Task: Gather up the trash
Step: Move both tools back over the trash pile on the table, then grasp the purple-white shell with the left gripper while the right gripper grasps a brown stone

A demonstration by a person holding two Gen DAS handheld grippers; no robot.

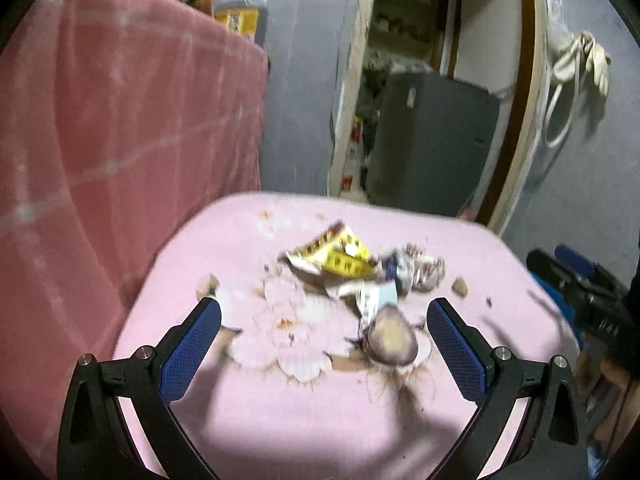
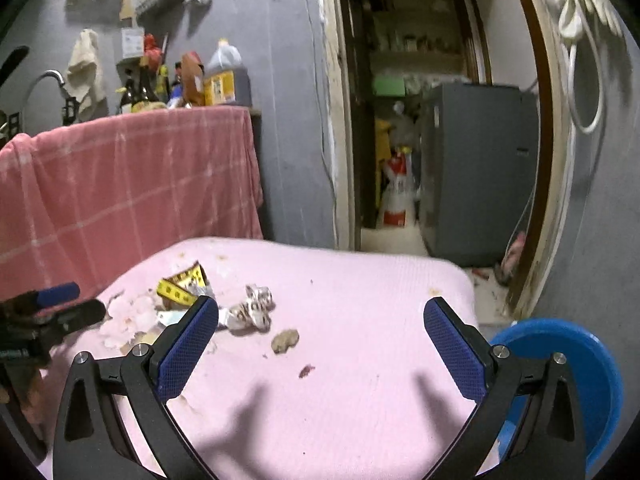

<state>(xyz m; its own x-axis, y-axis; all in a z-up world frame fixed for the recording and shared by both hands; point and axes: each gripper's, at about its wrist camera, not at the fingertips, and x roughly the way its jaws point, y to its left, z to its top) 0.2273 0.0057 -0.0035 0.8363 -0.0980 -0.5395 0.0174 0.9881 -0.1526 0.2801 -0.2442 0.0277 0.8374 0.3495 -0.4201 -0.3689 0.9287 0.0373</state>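
Trash lies on a table with a pink cloth (image 1: 280, 420). There is a yellow torn wrapper (image 1: 336, 254), a crumpled white and brown wrapper (image 1: 420, 272), a pale rounded piece (image 1: 392, 340) and a small brown crumb (image 1: 460, 286). My left gripper (image 1: 324, 320) is open above the cloth, its blue pads on either side of the pile. In the right wrist view the yellow wrapper (image 2: 180, 286), the crumpled wrapper (image 2: 252, 312) and a brown lump (image 2: 285, 340) lie left of centre. My right gripper (image 2: 322, 320) is open and empty over the cloth (image 2: 360, 300).
A blue plastic basin (image 2: 576, 364) stands on the floor right of the table. A pink checked cloth (image 2: 120, 184) covers a counter with bottles at the back left. An open doorway with a grey fridge (image 2: 476, 168) is behind. The left gripper shows at the left edge (image 2: 44, 312).
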